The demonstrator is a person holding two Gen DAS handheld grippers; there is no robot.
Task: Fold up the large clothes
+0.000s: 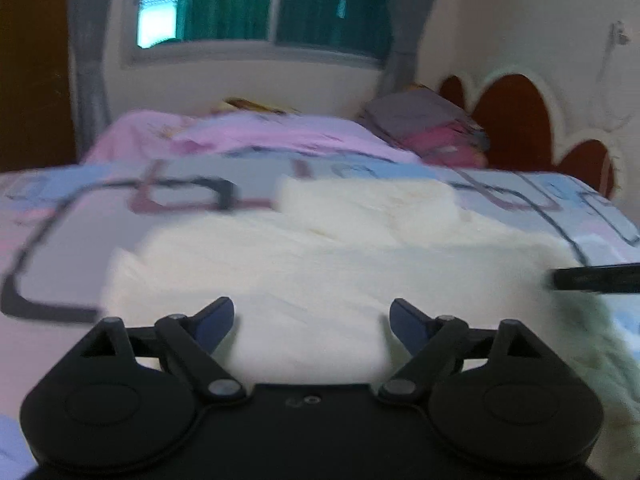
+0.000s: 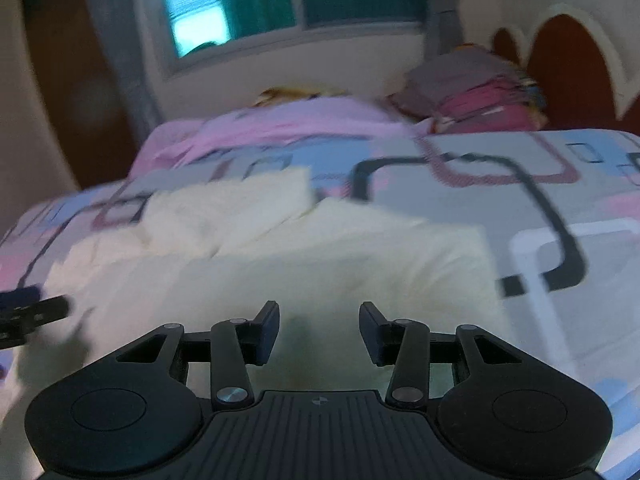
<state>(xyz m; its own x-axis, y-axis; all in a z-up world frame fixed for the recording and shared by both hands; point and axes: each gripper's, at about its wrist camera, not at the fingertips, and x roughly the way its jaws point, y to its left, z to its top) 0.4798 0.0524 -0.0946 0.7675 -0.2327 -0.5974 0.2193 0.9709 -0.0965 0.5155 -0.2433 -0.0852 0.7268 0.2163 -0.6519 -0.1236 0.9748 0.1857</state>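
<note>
A large cream-white garment (image 1: 320, 248) lies spread on the patterned bed sheet (image 1: 80, 232), with a folded part at its far side. It also shows in the right wrist view (image 2: 280, 264). My left gripper (image 1: 312, 320) is open and empty, just above the garment's near edge. My right gripper (image 2: 319, 328) is open and empty over the near part of the garment. The right gripper's finger shows at the right edge of the left wrist view (image 1: 596, 278). The left gripper shows at the left edge of the right wrist view (image 2: 28, 316). Both views are motion-blurred.
A pink blanket (image 1: 248, 136) lies bunched at the far side of the bed. A stack of folded clothes (image 1: 432, 128) sits at the back right by the red headboard (image 1: 516, 120). A window with green curtains (image 1: 280, 4) is behind. The sheet (image 2: 560, 200) extends right.
</note>
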